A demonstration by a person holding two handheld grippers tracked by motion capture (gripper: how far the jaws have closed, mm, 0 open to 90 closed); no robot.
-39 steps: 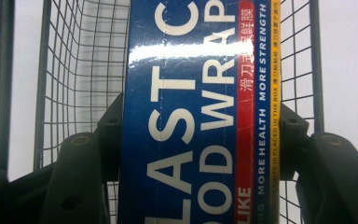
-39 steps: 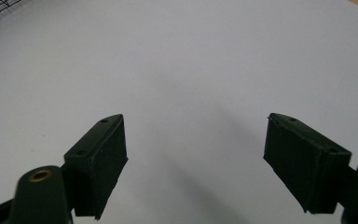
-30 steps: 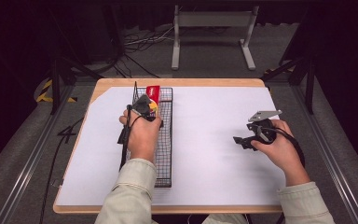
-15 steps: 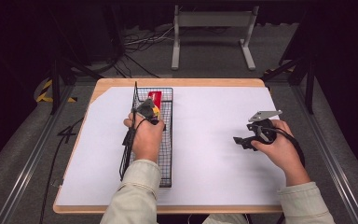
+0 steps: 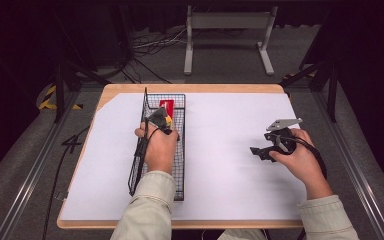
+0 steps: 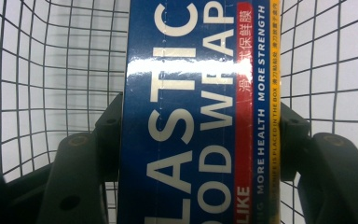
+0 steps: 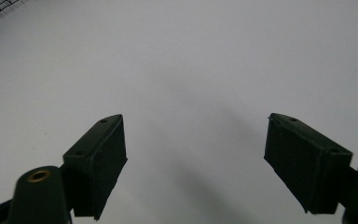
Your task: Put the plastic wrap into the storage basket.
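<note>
Left gripper (image 6: 200, 135): jaws clamped on both long sides of the blue cardboard plastic-wrap box (image 6: 196, 112), which sits low inside the black wire-mesh basket (image 5: 177, 165) near its far end. Right gripper (image 7: 196, 163): jaws apart, nothing between them, hovering over the white table sheet (image 7: 191, 56), well clear of the basket. Judgement: box delivered into the basket; release and withdrawal of the left gripper remain.
</note>
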